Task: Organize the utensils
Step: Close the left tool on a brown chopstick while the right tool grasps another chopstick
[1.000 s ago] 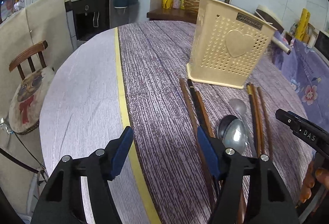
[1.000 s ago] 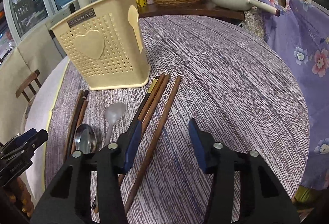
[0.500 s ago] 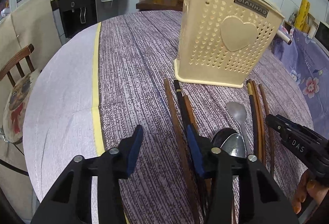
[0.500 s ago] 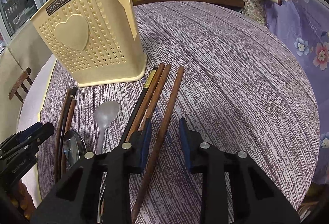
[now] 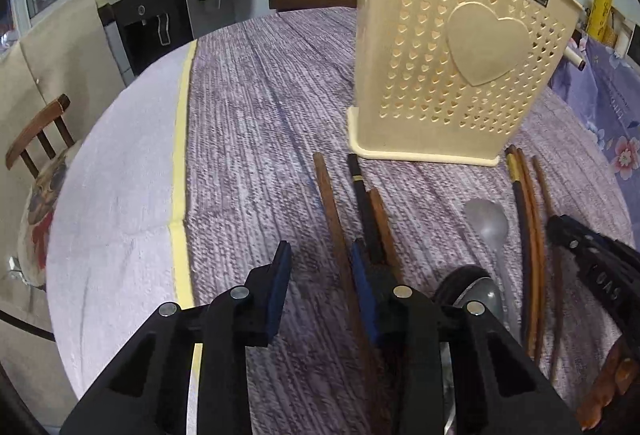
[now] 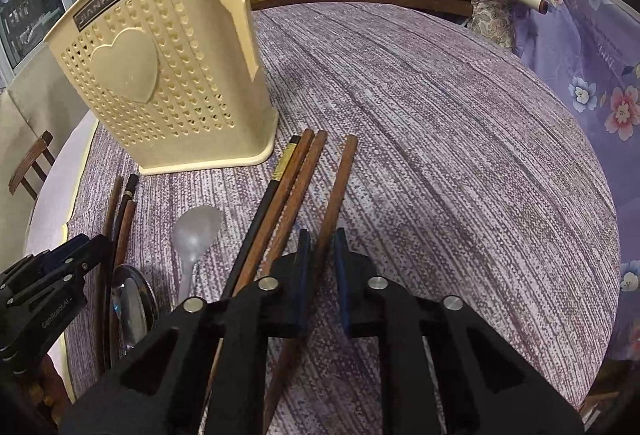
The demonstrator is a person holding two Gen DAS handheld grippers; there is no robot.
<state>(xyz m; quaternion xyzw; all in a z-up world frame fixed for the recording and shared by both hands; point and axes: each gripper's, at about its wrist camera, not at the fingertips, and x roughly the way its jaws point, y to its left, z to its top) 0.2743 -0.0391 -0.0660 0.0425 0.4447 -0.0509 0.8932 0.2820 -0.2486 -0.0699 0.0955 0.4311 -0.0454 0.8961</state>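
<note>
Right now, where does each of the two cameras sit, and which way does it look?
Left wrist: on the left gripper, angled down at the table; its closing jaws straddle a brown chopstick; the right gripper and fingers show.
Right wrist: on the right gripper, angled down; its pads grip the outermost chopstick; the left gripper shows.
Shared: cream utensil holder, plastic spoon, metal spoon, chopsticks.

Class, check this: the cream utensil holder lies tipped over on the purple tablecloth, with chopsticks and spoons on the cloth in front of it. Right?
Not quite. The cream utensil holder stands upright on the purple tablecloth, as the right wrist view shows; the rest holds.
</note>
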